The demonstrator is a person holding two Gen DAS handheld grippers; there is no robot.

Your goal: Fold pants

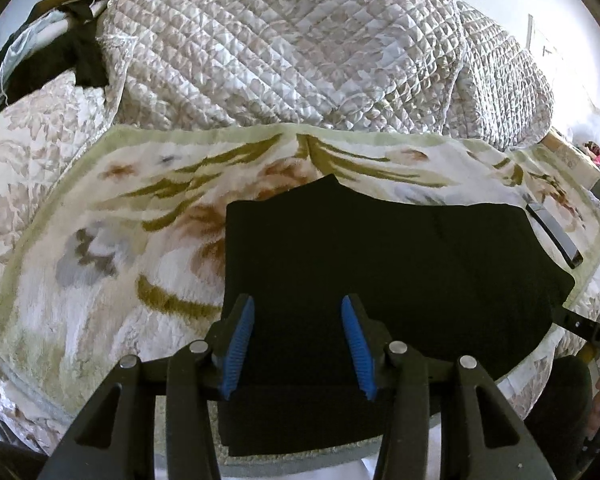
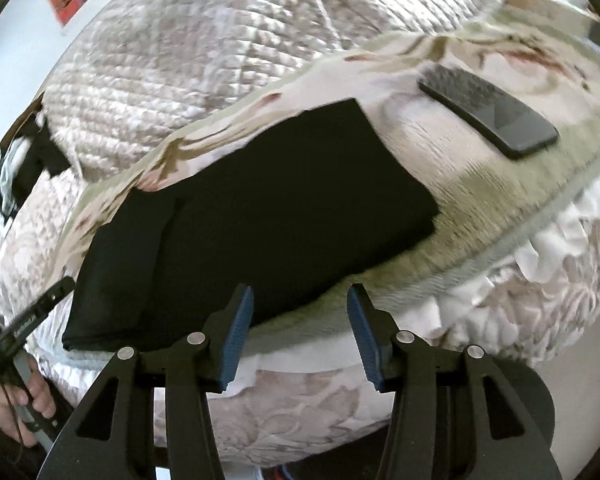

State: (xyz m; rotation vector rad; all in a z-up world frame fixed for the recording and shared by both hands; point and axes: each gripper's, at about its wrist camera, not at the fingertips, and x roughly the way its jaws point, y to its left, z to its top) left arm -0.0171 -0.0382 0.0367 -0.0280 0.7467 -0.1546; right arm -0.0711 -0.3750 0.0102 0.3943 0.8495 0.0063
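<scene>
The black pants [image 1: 380,264] lie folded in a flat stack on a floral blanket [image 1: 100,240]; they also show in the right wrist view [image 2: 260,216]. My left gripper [image 1: 298,308] is open and empty, its blue-padded fingers hovering above the near left part of the pants. My right gripper [image 2: 300,300] is open and empty, above the near edge of the pants and the blanket [image 2: 440,216]. The left tool's finger and the hand holding it show at the left of the right wrist view [image 2: 40,312].
A dark phone [image 2: 488,112] lies on the blanket to the right of the pants, also visible in the left wrist view [image 1: 554,236]. A bulky quilted duvet [image 1: 292,48] is heaped behind. Dark clothes [image 1: 56,60] lie at the far left.
</scene>
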